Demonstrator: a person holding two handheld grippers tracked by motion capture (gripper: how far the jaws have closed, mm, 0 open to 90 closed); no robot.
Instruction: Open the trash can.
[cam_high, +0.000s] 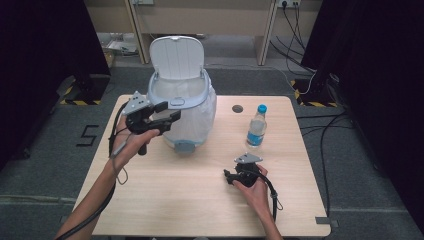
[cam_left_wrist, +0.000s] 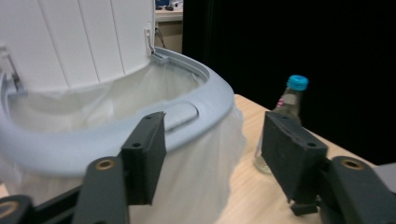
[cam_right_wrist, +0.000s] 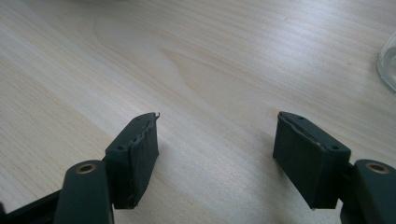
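My left gripper hangs at the front rim of the pale blue-grey plastic bin with its white lid raised and a white liner bag, jaws apart with nothing between them. My right gripper rests low over the light wooden table, jaws wide and empty. The clear plastic bottle with a blue cap stands upright just beyond my right hand, between it and the table's far edge, so I judge that arm nearer. The left gripper view shows the bottle beyond the bin's rim; the right gripper view catches just its base at the edge.
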